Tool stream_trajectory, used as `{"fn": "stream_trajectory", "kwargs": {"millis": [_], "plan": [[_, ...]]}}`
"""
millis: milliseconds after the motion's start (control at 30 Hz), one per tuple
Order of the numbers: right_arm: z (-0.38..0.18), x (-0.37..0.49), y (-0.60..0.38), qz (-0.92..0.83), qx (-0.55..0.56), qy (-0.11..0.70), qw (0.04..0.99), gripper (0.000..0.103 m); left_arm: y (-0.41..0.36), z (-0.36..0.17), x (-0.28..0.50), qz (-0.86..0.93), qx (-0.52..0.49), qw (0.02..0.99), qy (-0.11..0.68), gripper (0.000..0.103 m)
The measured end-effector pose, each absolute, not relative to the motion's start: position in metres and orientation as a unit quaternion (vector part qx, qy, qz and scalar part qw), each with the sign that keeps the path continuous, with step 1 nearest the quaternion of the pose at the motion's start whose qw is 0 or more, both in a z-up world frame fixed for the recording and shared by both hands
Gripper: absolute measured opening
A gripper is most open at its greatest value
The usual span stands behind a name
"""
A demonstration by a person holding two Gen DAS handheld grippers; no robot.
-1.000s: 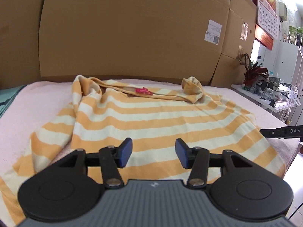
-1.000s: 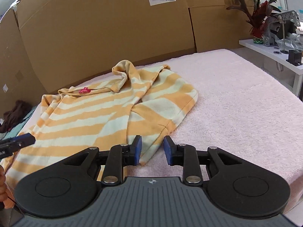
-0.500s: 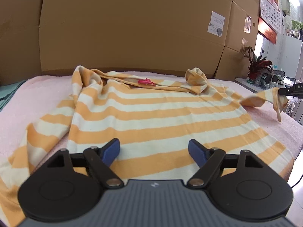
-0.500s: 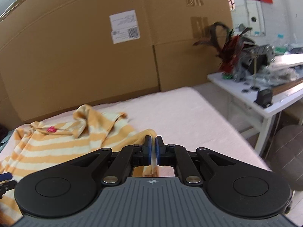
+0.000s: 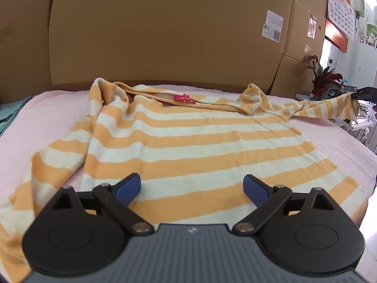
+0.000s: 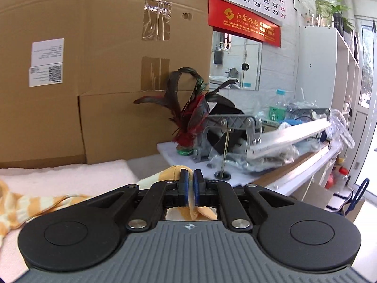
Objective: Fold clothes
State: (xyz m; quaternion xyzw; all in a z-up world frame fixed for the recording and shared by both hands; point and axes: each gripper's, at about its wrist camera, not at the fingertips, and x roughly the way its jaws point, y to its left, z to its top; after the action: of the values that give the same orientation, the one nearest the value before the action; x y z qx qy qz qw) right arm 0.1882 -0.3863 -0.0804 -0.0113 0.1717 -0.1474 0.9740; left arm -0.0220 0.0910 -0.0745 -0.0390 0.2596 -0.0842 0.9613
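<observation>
An orange and cream striped long-sleeved shirt (image 5: 188, 146) lies flat on the pink towel-covered surface (image 5: 54, 108), collar with a pink tag (image 5: 182, 98) toward the cardboard. My left gripper (image 5: 192, 187) hovers wide open over the shirt's lower hem, holding nothing. My right gripper (image 6: 190, 181) is shut on the cuff of the shirt's right sleeve (image 6: 35, 206). In the left wrist view that sleeve (image 5: 325, 108) is stretched out sideways above the surface, toward the right gripper (image 5: 364, 93) at the far right edge. The left sleeve (image 5: 56, 160) lies loosely along the shirt's left side.
Large cardboard boxes (image 5: 165, 30) wall off the back. Right of the surface stands a white side table (image 6: 294, 165) with a red-leaved plant (image 6: 190, 122), a grey clamp device and clutter. A calendar (image 6: 247, 2) hangs above. The surface's right edge drops off near the stretched sleeve.
My right gripper closed on the right sleeve cuff and pulled it out to the right, unfolding it from the shirt body. My left gripper opened wider above the hem.
</observation>
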Motion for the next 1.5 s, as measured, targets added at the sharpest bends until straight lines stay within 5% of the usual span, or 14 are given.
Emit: {"fn": "stream_trajectory", "kwargs": {"millis": [233,367,500,767,867,933,1000,1033,1233,1500], "plan": [[-0.087,0.224,-0.39,-0.182,-0.032,0.167,0.968,0.007,0.092,-0.075,-0.021,-0.084,-0.035,0.961,0.26,0.096],[-0.104,0.234,-0.396,-0.195,-0.013,0.216,0.957,0.018,0.09,-0.075,-0.02,-0.081,-0.029,0.961,0.263,0.096],[-0.09,0.187,-0.389,-0.081,0.123,0.17,0.975,0.027,0.091,-0.075,-0.018,-0.083,-0.032,0.96,0.264,0.097],[-0.128,0.236,-0.264,0.24,0.211,0.361,0.876,0.029,0.084,-0.076,-0.016,-0.058,-0.011,0.961,0.271,0.099],[-0.141,0.258,-0.221,0.326,0.229,0.418,0.816,0.045,0.088,-0.076,-0.017,-0.044,-0.03,0.963,0.266,0.099],[-0.143,0.274,-0.205,0.325,0.225,0.43,0.812,0.042,0.091,-0.076,-0.017,-0.039,-0.04,0.963,0.264,0.099],[-0.138,0.289,-0.194,0.32,0.226,0.423,0.817,0.007,0.09,-0.076,-0.016,-0.036,-0.04,0.963,0.264,0.099],[-0.136,0.297,-0.189,0.317,0.227,0.42,0.82,0.007,0.089,-0.076,-0.016,-0.034,-0.037,0.963,0.265,0.099],[-0.139,0.352,-0.199,0.273,0.314,0.352,0.838,0.012,0.084,-0.077,-0.014,-0.022,-0.024,0.962,0.269,0.099],[-0.121,0.325,-0.22,0.247,0.313,0.304,0.865,0.034,0.091,-0.076,-0.018,-0.031,-0.041,0.964,0.26,0.099]]}}
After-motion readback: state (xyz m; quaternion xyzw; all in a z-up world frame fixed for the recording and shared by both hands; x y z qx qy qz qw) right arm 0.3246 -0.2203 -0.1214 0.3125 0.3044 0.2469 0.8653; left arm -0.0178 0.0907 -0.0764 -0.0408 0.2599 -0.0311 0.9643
